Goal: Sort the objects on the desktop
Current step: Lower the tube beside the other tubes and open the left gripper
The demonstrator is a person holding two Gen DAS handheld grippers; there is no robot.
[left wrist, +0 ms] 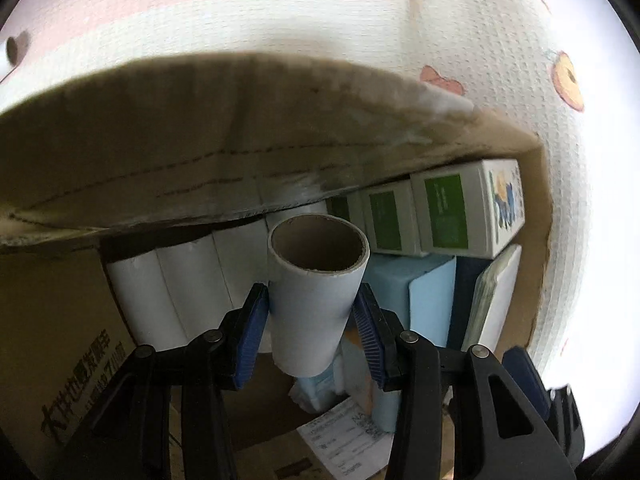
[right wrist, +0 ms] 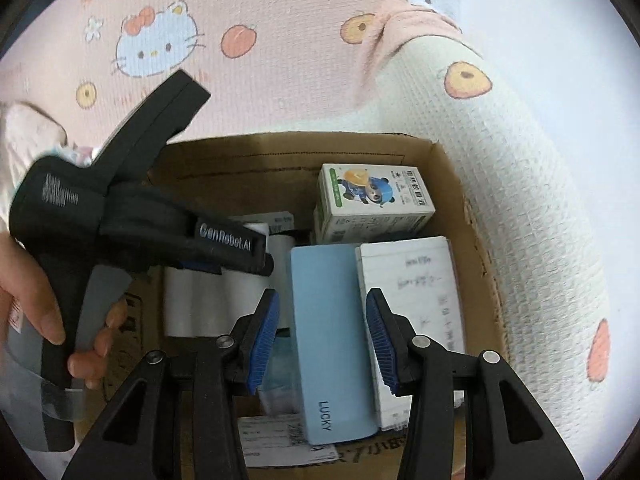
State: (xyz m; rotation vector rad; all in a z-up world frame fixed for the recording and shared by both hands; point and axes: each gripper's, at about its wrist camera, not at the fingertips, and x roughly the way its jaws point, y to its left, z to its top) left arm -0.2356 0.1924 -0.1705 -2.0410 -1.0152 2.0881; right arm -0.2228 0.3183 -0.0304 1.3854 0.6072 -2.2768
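Observation:
My left gripper (left wrist: 311,312) is shut on a white paper roll with a cardboard core (left wrist: 316,280) and holds it inside a cardboard box (left wrist: 120,152), next to a row of white rolls (left wrist: 180,288). Green-and-white cartons (left wrist: 452,212) and a light blue box (left wrist: 428,296) lie to its right. My right gripper (right wrist: 323,340) is open above the same cardboard box (right wrist: 452,184), its fingers on either side of a light blue "LUCKY" case (right wrist: 328,328), apart from it. The left gripper's black body (right wrist: 120,216) shows there, held by a hand.
In the right wrist view, a panda-print carton (right wrist: 372,204) and a white notebook (right wrist: 416,300) lie in the box. White rolls (right wrist: 208,304) lie at its left. Printed slips (right wrist: 280,436) lie on the bottom. A Hello Kitty cloth (right wrist: 280,40) surrounds the box.

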